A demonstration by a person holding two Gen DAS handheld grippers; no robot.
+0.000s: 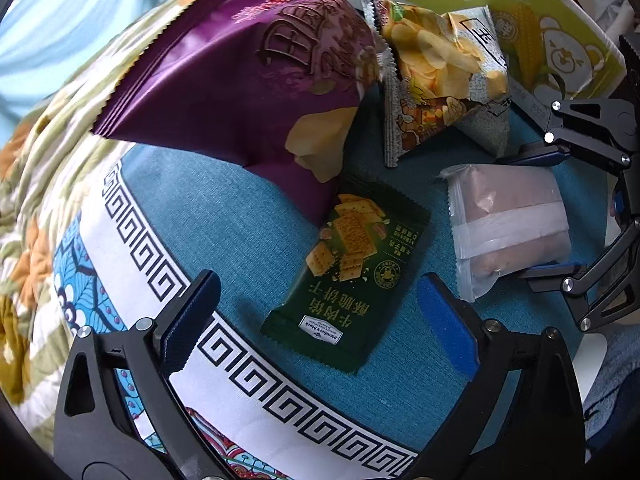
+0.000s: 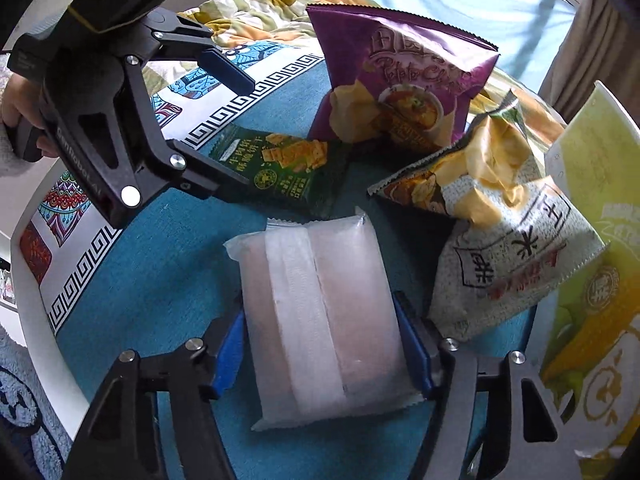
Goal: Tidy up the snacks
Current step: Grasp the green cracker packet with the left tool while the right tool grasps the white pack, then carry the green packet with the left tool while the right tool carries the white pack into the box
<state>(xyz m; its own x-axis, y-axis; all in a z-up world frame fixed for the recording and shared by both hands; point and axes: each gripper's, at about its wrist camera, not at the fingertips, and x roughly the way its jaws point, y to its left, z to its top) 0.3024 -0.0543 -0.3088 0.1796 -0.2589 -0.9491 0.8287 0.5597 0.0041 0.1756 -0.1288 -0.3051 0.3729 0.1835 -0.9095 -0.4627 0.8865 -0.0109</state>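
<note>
Right gripper (image 2: 322, 350): blue pads pressed on both long sides of the pale translucent pastry pack (image 2: 320, 312), lower centre of frame; clamped, pack resting on the blue worktop (image 2: 160, 280).

Left gripper (image 1: 320, 320): jaws apart, hanging over the green cracker packet (image 1: 352, 272), not touching.

Progress, judged: early. Purple chip bag (image 2: 400, 80), grey speckled chip bag (image 2: 500, 240) and cracker packet lie loose, upper half of frame; nothing visibly sorted.

Bright daylight, strong fisheye edge distortion
</note>
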